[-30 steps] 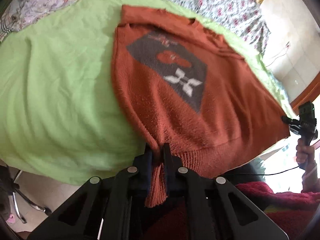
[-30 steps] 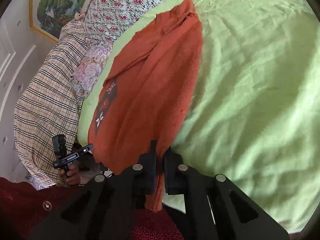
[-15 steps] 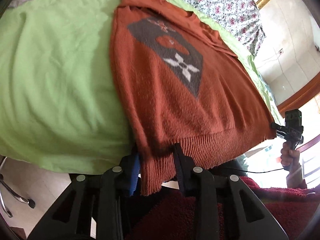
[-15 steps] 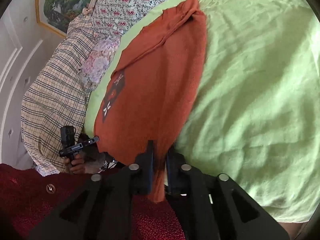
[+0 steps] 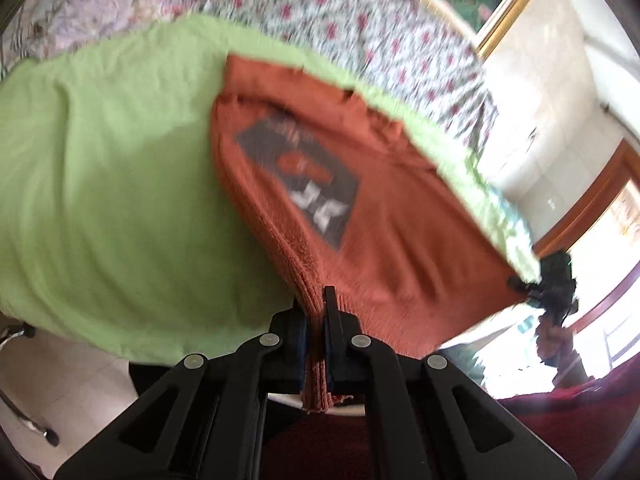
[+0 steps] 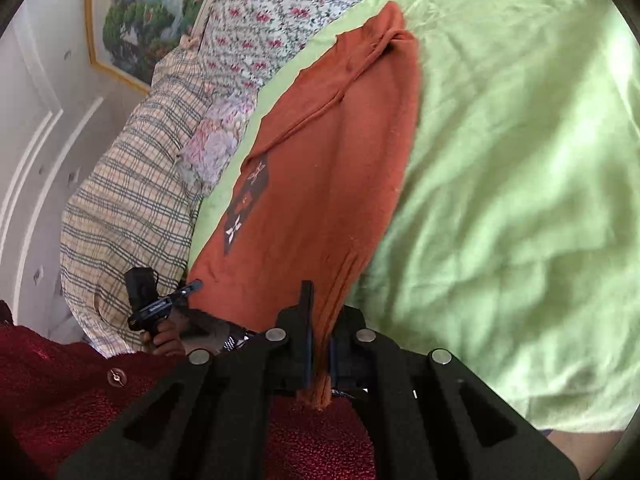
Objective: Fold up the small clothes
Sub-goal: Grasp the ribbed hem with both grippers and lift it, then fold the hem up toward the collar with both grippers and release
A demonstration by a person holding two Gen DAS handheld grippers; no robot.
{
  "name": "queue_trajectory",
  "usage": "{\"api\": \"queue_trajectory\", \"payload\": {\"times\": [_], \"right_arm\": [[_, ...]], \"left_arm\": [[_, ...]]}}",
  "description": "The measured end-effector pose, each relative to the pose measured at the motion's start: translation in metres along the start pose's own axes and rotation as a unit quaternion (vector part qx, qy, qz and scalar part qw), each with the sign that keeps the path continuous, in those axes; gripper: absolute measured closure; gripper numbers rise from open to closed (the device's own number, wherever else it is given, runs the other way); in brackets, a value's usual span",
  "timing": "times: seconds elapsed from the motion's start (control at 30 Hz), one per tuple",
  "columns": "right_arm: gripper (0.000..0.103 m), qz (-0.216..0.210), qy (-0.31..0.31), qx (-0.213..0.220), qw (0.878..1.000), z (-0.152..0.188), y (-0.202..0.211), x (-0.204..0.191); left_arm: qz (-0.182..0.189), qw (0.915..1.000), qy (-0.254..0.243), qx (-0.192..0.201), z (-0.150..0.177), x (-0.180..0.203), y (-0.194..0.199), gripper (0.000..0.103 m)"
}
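Note:
A small rust-orange knit sweater [image 5: 400,216] with a dark patch and white motif lies spread on a green sheet [image 5: 112,184]; it also shows in the right wrist view [image 6: 328,176]. My left gripper [image 5: 316,312] is shut on the sweater's ribbed hem at one bottom corner. My right gripper [image 6: 320,320] is shut on the hem at the other bottom corner. The hem is stretched taut between the two grippers, each visible in the other's view, the right one [image 5: 552,284] and the left one [image 6: 160,304]. The left wrist view is motion-blurred.
Floral bedding [image 5: 360,12] and a plaid pillow [image 6: 128,184] lie at the head of the bed. A framed painting [image 6: 136,12] hangs on the wall. The sheet [image 6: 520,200] extends wide to the right of the sweater. The person's red garment [image 6: 60,392] is near.
The left gripper, open around the hem half a second ago, has shut on it and lifted. The right gripper stayed shut on the hem and pulled it slightly toward me.

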State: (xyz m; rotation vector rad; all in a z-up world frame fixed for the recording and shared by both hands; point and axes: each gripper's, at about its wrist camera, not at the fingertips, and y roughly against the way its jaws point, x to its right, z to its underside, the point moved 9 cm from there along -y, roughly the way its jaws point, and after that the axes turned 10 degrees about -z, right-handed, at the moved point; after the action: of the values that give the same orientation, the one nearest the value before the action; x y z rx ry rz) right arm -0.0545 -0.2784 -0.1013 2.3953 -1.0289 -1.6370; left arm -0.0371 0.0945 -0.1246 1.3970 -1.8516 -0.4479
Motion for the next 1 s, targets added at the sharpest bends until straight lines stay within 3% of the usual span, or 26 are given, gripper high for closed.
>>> {"api": "queue_trajectory", "payload": {"times": [0.23,0.43,0.7,0.83,1.0], "right_arm": [[0.096,-0.045,0.024,0.035,0.998,-0.022,0.008,-0.03],[0.096,-0.052,0.048,0.081,0.994,-0.083,0.007,-0.047],[0.096,-0.004,0.069,0.109,0.992,-0.207,-0.025,-0.039],[0.096,0.032,0.076,0.111,0.99,-0.264,-0.044,-0.025],[0.096,0.07,0.059,0.109,0.99,-0.32,-0.075,0.011]], "left_arm": [[0.016,0.9986,0.001,0.05,-0.046,0.014,0.023,0.099],[0.017,0.9946,0.017,0.101,-0.114,0.01,0.011,0.099],[-0.019,0.9879,0.012,0.153,-0.23,0.006,-0.037,0.099],[-0.045,0.9886,0.016,0.143,-0.274,-0.007,-0.083,0.099],[-0.06,0.9913,0.025,0.115,-0.306,-0.025,-0.141,0.099]]}}
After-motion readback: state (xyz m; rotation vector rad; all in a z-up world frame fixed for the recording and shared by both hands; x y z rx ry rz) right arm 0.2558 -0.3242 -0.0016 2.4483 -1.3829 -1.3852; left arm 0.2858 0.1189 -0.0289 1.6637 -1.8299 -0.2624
